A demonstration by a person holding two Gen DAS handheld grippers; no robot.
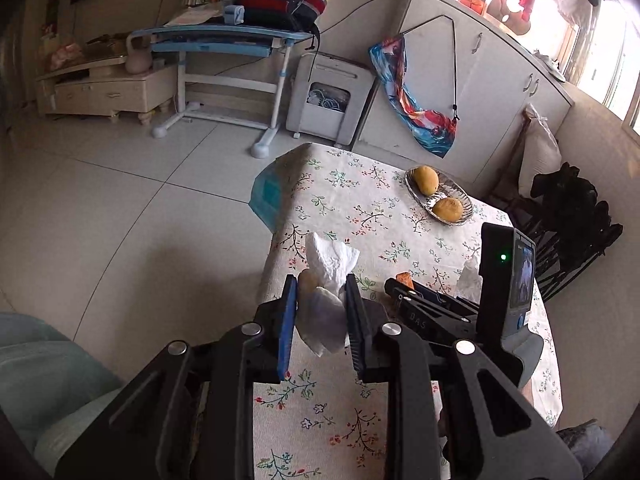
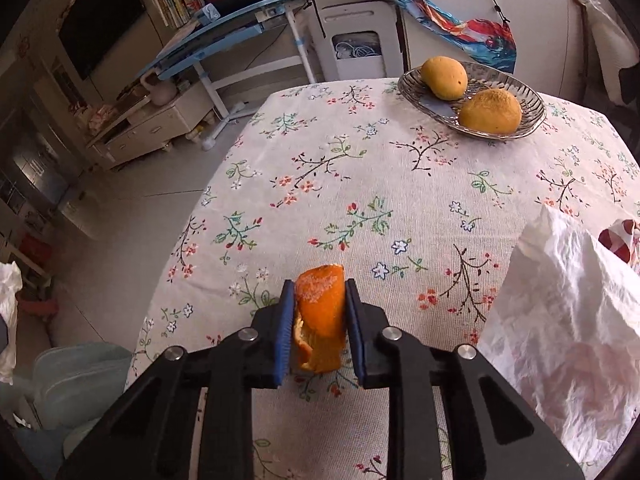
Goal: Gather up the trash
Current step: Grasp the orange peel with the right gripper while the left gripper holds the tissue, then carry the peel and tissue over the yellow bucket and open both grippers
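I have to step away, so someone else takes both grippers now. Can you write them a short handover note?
Left gripper: shut on a crumpled white tissue, held above the table's left edge.
Right gripper: shut on a piece of orange peel, over the floral tablecloth.
White bag sits on the table to the right of the right gripper; something red and white lies behind it.
Glass dish with two whole fruits at the far side: not trash.
Done: both pieces picked up. Left: drop them off; no bin is visible, the bag may be the spot.

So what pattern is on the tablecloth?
The tablecloth is off-white with small scattered flowers and dark branching twigs, clearest in the right wrist view.
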